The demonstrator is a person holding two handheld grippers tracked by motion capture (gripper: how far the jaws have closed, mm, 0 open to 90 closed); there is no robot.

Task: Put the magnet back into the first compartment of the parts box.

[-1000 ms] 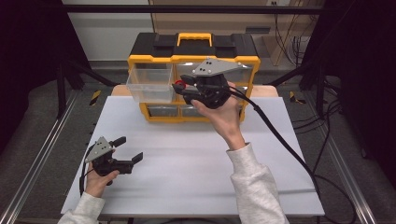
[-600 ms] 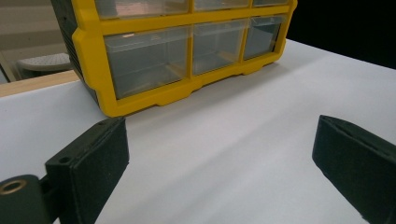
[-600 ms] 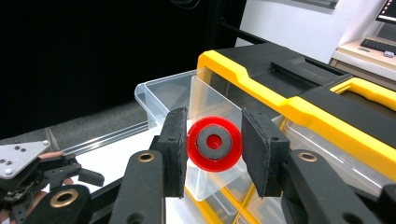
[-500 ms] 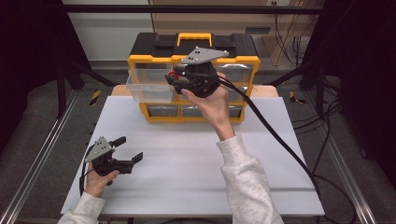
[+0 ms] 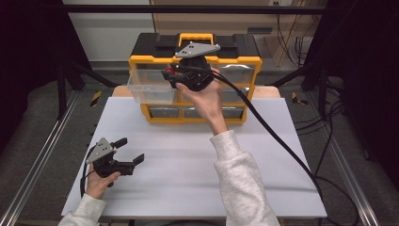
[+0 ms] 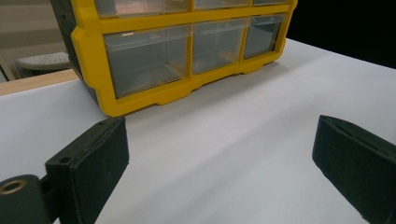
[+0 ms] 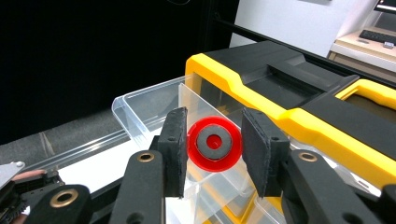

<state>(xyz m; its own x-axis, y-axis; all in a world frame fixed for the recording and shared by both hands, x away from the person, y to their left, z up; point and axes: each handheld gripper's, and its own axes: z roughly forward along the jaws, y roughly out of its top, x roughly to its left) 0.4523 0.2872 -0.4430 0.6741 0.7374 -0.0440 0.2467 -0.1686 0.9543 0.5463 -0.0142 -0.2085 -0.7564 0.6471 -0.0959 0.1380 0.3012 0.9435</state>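
Over pulled-out clear drawer (image 7: pixel 154 100), right gripper (image 7: pixel 214 145) clamped on red ring (image 7: pixel 214 144); left gripper (image 6: pixel 219 154) wide open, empty.

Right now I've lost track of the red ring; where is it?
The red ring sits between the right tool's pads, above the pulled-out clear drawer at the organizer's upper left.

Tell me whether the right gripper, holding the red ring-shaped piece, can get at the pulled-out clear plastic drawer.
Probably yes. The right gripper, shut on the red ring-shaped piece, hangs above the clear plastic drawer, which juts out of the yellow organiser with its top open and nothing between them.
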